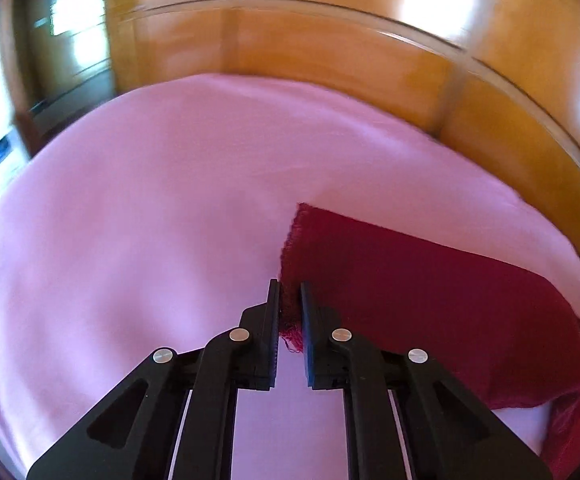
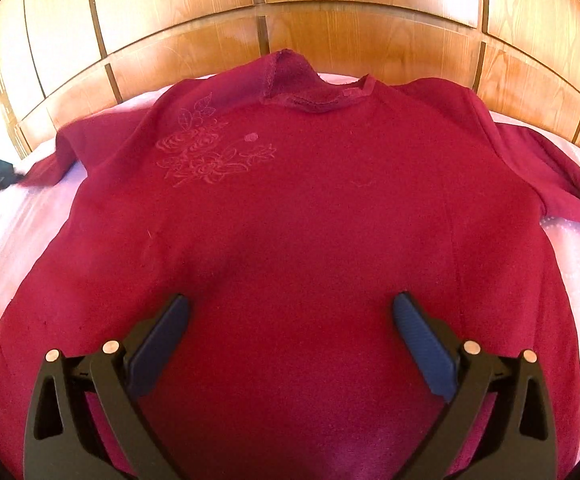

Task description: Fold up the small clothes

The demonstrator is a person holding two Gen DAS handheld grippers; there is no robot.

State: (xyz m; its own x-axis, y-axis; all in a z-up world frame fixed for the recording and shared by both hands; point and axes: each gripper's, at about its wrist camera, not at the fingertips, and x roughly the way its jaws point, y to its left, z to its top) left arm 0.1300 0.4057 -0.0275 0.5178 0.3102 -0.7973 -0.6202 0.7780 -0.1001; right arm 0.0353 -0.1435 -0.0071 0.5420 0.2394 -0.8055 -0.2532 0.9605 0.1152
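The left hand-held gripper (image 1: 289,300) has its jaws drawn almost together on the frayed cuff edge of the dark red sweater's left sleeve (image 1: 430,304), which lies stretched across the pink bedsheet (image 1: 150,208). The right hand-held gripper (image 2: 290,308) is spread as wide as it goes, poised over the lower body of the dark red sweater (image 2: 310,208) with nothing between its blue pads (image 2: 422,344); the sweater lies flat, front up, collar toward the wooden headboard (image 2: 170,20), its floral embroidery (image 2: 206,152) showing
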